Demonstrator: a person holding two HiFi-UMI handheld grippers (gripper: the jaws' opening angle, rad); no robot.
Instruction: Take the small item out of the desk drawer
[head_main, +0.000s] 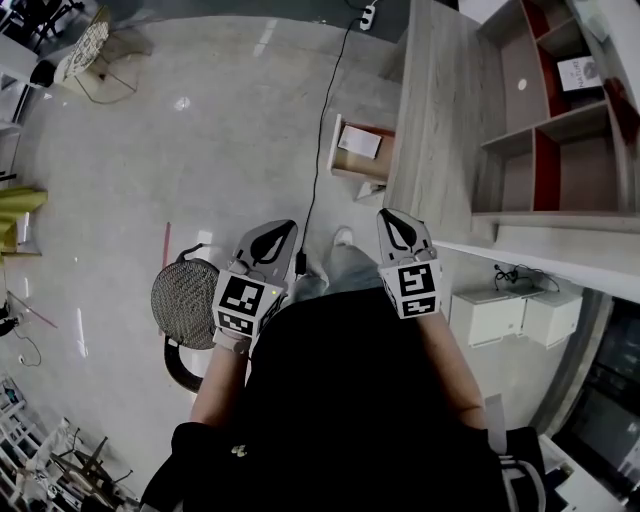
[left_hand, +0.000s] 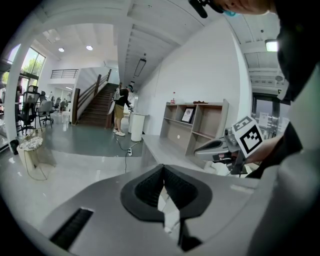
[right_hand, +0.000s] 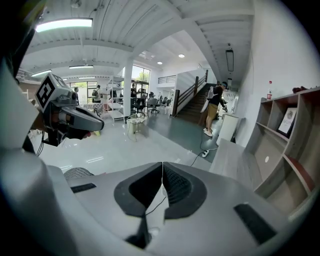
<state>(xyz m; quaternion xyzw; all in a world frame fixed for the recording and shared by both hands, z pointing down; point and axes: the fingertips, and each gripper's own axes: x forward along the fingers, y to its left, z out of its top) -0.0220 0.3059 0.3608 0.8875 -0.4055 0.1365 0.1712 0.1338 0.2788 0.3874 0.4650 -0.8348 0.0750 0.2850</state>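
**While both tongs are shut and empty: approach to the drawer**

Since neither pair is near the work yet, I log this as the approach. The left tongs (head_main: 272, 240) and right tongs (head_main: 397, 228) are held close to my body and point forward. Each gripper view shows its jaws pressed together with nothing between them.

Ahead of the right tongs and a little to their right runs the desk (head_main: 430, 120). Ahead, between the lines of the two pairs and well apart from both, what I take for the open drawer (head_main: 362, 170) stands out from the desk's side. A pale flat thing (head_main: 359, 142) lies in it. It is probably the item, but it is too small to be sure.

Plan:
- Step closer first.
- Open the right jaws before they pass the drawer's rim.
- Come down from above, not across the wall.
- Keep the left tongs free to steady the drawer front.

Risk: a flat item may slide rather than lift, so I should pinch it at an edge.
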